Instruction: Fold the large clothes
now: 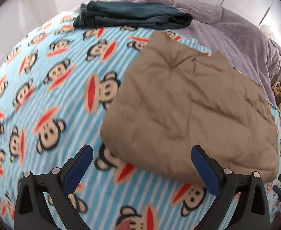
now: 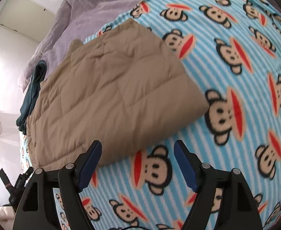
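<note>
As far as both views show, the tan quilted garment [image 1: 190, 103] is already folded into a compact, roughly rectangular packet with straight edges and one rounded fold edge, so I judge the folding of this piece to be almost or fully finished; perhaps only a last smoothing or moving it to a pile is left. It lies flat on the bed, on the blue striped monkey blanket [image 1: 50, 88], ahead of the left gripper [image 1: 141, 160] and a little toward its right finger, whose tip is just before the near edge. Ahead of the right gripper [image 2: 137, 156] the packet sits toward the left finger, its near corner just beyond that fingertip. Its long axis seems to run from the near edge by the fingers away toward the lilac duvet [image 1: 226, 28], with the small uneven flap at the far end; I cannot tell which end is the collar. Both pairs of fingers are spread wide and hold nothing, and neither clearly touches the cloth. Further ahead of the left fingers, folded dark jeans [image 1: 129, 17] lie well apart from the packet, which suggests that one item is already done.
</note>
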Available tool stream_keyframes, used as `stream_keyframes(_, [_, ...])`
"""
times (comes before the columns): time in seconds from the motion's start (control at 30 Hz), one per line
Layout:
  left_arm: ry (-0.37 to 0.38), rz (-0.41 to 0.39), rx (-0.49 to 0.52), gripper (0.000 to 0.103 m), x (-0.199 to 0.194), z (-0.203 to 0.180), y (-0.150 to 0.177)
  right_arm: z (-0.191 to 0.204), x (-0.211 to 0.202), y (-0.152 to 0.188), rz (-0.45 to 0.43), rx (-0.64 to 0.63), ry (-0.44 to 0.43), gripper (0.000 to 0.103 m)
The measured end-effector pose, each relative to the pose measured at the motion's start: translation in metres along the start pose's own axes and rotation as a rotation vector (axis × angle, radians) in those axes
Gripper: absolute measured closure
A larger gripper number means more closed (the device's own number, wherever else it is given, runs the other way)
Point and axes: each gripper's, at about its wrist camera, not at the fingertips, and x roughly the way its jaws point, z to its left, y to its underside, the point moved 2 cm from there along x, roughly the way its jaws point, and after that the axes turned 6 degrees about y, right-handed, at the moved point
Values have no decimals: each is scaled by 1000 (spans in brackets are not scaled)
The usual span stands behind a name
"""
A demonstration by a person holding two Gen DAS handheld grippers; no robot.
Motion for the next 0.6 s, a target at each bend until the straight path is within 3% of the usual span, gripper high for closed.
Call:
stream_keyframes(0.17, [85, 37, -83, 1, 6, 5, 14, 2, 5, 7, 13, 24, -54, 12])
stream_keyframes(0.2, [97, 44, -93, 0, 7, 5, 16, 3, 6, 8, 14, 29, -66, 1])
stream_keyframes(0.3, [158, 78, -136, 1, 14, 7, 20, 5, 12, 11, 23, 62, -131, 0])
stream_keyframes(0.47, [258, 117, -207, 1, 22, 10, 27, 8, 30, 20, 124, 123, -248, 0])
stream_keyframes(0.6, [310, 125, -307, 1, 30, 22, 30, 11, 43, 23, 159, 143, -269, 0])
